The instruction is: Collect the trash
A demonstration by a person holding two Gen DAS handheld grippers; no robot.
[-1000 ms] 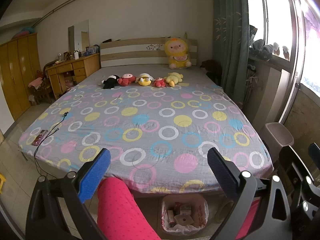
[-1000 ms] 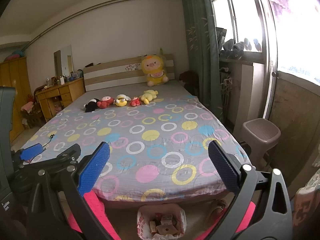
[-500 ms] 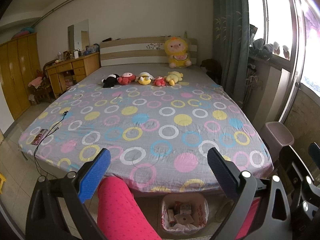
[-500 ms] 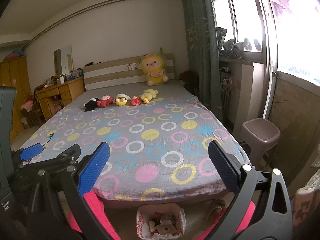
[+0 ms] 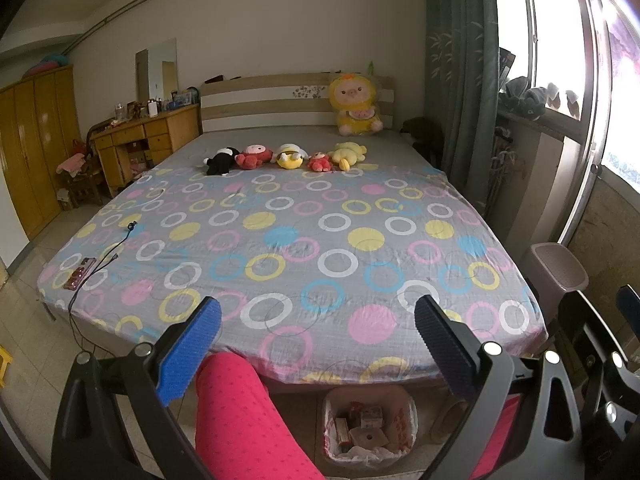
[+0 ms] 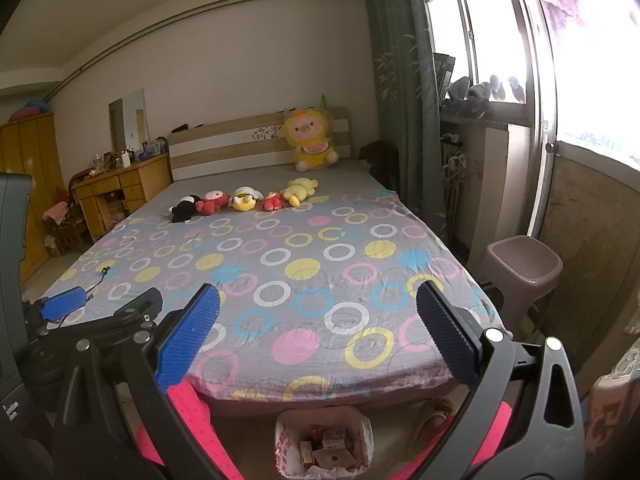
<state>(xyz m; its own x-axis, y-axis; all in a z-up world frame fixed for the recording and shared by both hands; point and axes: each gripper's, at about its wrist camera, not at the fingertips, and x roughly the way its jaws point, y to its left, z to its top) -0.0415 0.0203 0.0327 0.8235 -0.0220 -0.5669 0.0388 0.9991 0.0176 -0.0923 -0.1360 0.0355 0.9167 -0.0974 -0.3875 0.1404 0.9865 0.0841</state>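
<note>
The bed (image 5: 320,240) fills most of both views, with a sheet of coloured rings and a row of soft toys (image 5: 286,158) near the headboard; a phone (image 5: 80,273) with its cable lies at the near left corner. On the floor at the foot of the bed stands the trash bin (image 5: 370,424), lined with a white bag and holding small boxes. The left tool (image 5: 316,344) and the right tool (image 6: 318,340) both point over the bed, each with its two fingers wide apart and holding nothing. The bin lies below and a little forward of both tools, between the person's pink legs (image 5: 248,420). It seems about equally near to both hands. I see no loose trash on the bed.
</note>
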